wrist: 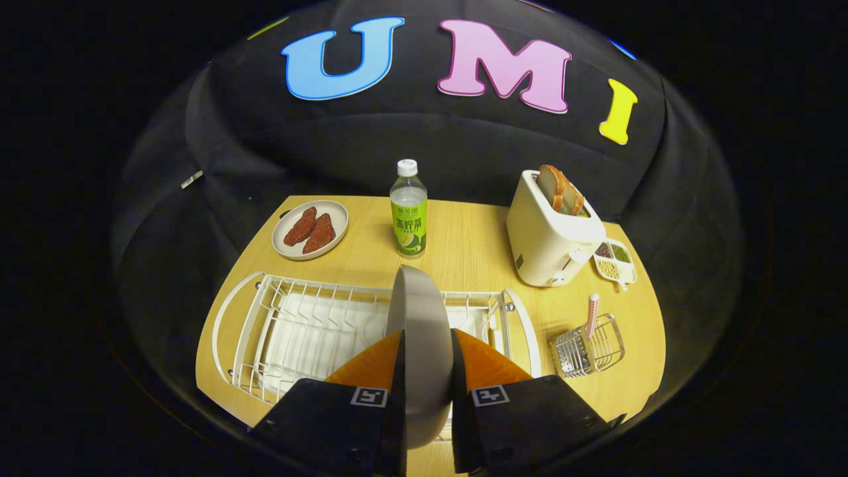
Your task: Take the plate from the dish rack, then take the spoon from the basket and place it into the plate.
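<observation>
The gripper [427,361] is clamped on the plate [419,331], held on edge above the dish rack [291,324]; first step seems underway, next setting it on the bench [464,245] before fetching the spoon [591,315] from the basket [589,351].

Your gripper [427,361] sits at the bottom centre of the frame, its two fingers [371,368] reaching up and slightly inward from the lower edge. You have them closed in on a plate [421,331] that stands on edge in the narrow gap between them, one finger pressing each face. The left finger lies just left of centre, the right finger just right of it, both level with each other. Each finger base carries a square marker [368,396].
</observation>
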